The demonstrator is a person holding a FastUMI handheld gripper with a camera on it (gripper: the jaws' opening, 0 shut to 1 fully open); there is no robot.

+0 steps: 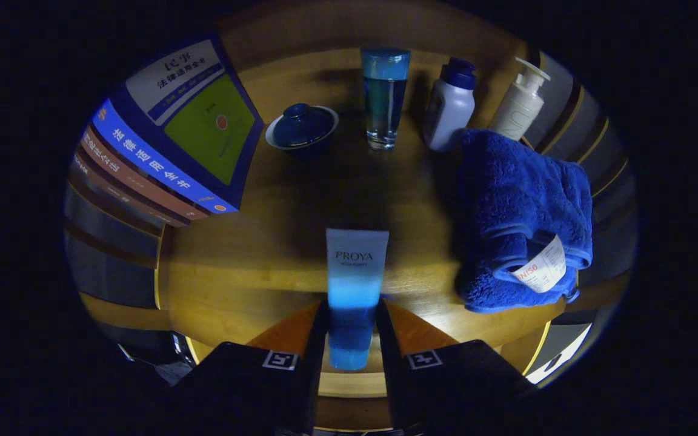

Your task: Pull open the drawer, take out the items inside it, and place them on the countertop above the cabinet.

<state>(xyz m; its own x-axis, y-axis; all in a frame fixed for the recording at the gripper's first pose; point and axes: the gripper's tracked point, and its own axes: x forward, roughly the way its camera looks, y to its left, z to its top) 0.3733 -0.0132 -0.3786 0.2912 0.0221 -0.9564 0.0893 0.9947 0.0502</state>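
Tube (pixel 356 284), pale blue with a darker blue lower end and dark lettering, sits clamped between both fingers of the hand-held gripper (pixel 352 321), over the wooden table (pixel 252 266). Beyond, left to right: books (pixel 167 145), lidded bowl (pixel 301 126), glass (pixel 384 97), white bottle (pixel 451 106), pump bottle (pixel 521 103), blue towel (pixel 521 212).

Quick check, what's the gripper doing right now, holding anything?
Gripper: shut on the pale blue squeeze tube with a darker blue cap, both fingers pressing its lower end, held over the round wooden countertop.
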